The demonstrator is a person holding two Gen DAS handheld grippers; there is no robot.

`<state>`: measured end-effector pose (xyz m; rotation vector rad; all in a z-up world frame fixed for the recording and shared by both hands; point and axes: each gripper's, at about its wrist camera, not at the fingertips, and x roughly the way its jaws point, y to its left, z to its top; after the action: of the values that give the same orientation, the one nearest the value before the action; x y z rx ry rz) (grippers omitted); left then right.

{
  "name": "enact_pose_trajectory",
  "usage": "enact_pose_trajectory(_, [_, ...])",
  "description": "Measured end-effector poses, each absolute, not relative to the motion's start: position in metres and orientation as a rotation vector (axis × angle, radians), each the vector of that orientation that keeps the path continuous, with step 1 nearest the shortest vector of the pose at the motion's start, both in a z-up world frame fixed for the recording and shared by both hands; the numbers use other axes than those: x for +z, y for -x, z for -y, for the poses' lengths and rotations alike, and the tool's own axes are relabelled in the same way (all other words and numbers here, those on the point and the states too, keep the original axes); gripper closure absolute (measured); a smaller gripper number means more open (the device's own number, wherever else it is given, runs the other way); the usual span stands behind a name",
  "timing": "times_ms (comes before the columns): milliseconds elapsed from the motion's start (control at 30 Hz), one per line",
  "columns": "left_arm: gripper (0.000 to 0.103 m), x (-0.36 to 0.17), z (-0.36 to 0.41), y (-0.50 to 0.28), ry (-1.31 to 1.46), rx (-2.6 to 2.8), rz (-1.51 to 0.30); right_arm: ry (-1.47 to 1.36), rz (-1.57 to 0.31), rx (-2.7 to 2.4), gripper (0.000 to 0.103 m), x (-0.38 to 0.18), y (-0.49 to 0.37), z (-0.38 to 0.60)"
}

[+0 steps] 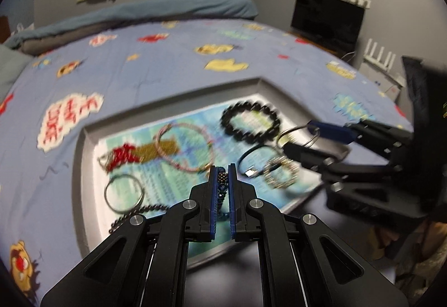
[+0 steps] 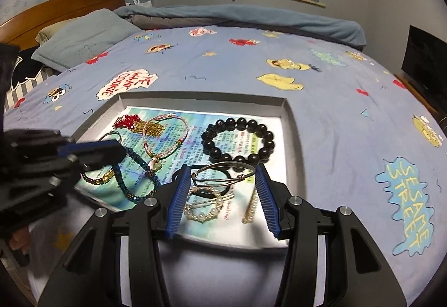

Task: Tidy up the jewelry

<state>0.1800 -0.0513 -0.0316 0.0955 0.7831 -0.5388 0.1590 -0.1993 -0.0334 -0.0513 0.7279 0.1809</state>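
In the left wrist view, your left gripper (image 1: 223,170) is pinching a beaded strand (image 1: 222,177) between nearly closed fingers, over the near part of the grey tray (image 1: 79,167); keep the pinch firm and lift slowly so the trailing beads are not dragging the silver ring (image 1: 124,192) at near left. The picture is smearing, so ease your pace. In the right wrist view, your right gripper (image 2: 223,167) is holding a wire bangle (image 2: 223,171) across half-spread fingers, with the black bead bracelet (image 2: 237,139) just beyond; carry it level. The tray is sitting on a blue cartoon bedsheet (image 2: 321,117), with a pillow (image 2: 83,36) far left and a curtained window ledge behind.
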Motion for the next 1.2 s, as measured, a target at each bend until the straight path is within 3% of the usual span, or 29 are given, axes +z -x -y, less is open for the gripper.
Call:
enact_pose_trajectory(400, [0.095, -0.052, 0.035, -0.202, -0.079, -0.451, -0.848, 0.041, -0.851, 0.243, 0.055, -0.056, -0.189, 0.174])
enact_pose_trajectory(533, [0.078, -0.052, 0.036, -0.200, -0.099, -0.435, -0.836, 0.041, -0.860, 0.251, 0.055, -0.058, -0.190, 0.172])
enact_pose_trajectory(700, [0.076, -0.048, 0.035, -0.197, -0.100, -0.428, -0.825, 0.029, -0.862, 0.255, 0.055, -0.057, -0.188, 0.174])
enact_pose_trajectory(767, [0.068, -0.045, 0.034, -0.195, -0.099, -0.422, -0.818, 0.024, -0.857, 0.253, 0.054, -0.055, -0.185, 0.176])
enact_pose_trajectory(1200, [0.025, -0.020, 0.014, -0.161, -0.064, -0.387, -0.771, 0.029, -0.761, 0.225, 0.032, -0.017, -0.139, 0.193])
